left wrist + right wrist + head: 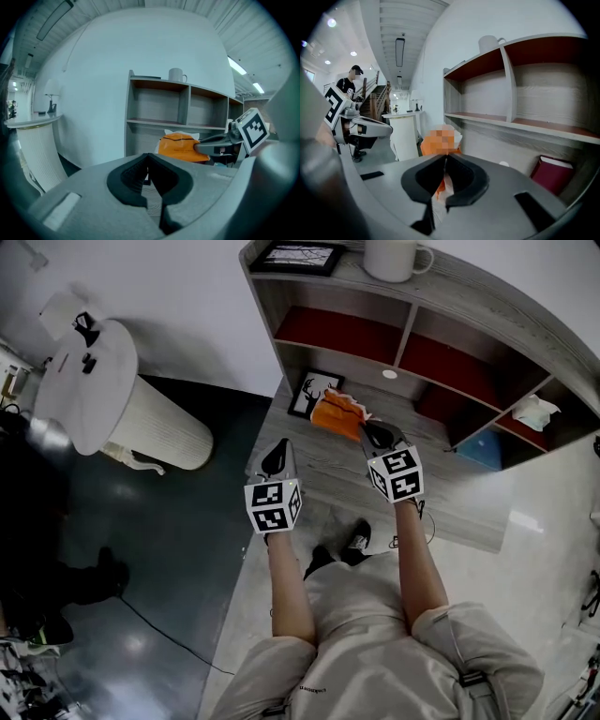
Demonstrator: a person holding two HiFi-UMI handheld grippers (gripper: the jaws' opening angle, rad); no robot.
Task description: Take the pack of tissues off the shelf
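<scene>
One tissue pack (337,415) in right gripper (367,429); print looks unreadable.

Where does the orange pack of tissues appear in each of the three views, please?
Head view: centre, orange pack of tissues held by the right gripper.
Left gripper view: pack right of centre.
Right gripper view: pack centre-left, between the jaws.
Shared landmark: white mug atop the shelf.

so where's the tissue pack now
Head view, centre: the orange tissue pack is clamped in the jaws of the right gripper, just right of the deer picture.
</scene>
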